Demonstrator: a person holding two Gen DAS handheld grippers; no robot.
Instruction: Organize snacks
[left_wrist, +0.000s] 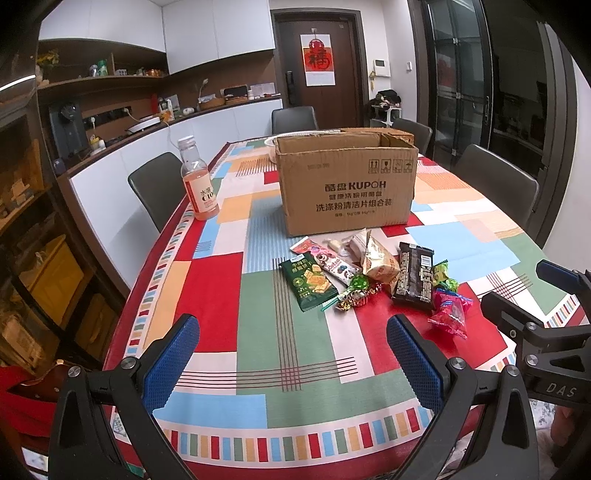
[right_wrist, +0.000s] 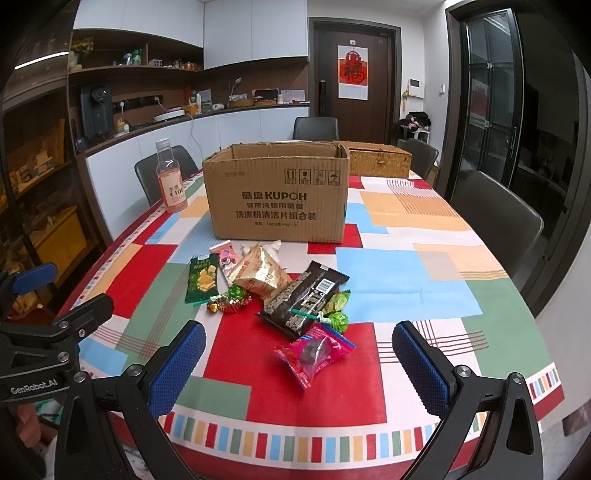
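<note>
Snacks (right_wrist: 280, 295) are lying loose on the tabletop (right_wrist: 424, 280) before the open box (right_wrist: 277, 195), both tools, left tool (left_wrist: 291, 354) and right tool (right_wrist: 299, 363), hovering released and empty; nearest pink packet (right_wrist: 314, 352) is warranting a centred, light pinch.

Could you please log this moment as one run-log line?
left gripper open, empty | right gripper open, empty | snacks loose before cardboard box | none boxed visibly

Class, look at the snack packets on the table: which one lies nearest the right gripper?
The pink candy packet, in front of the dark brown wafer packet.
</note>
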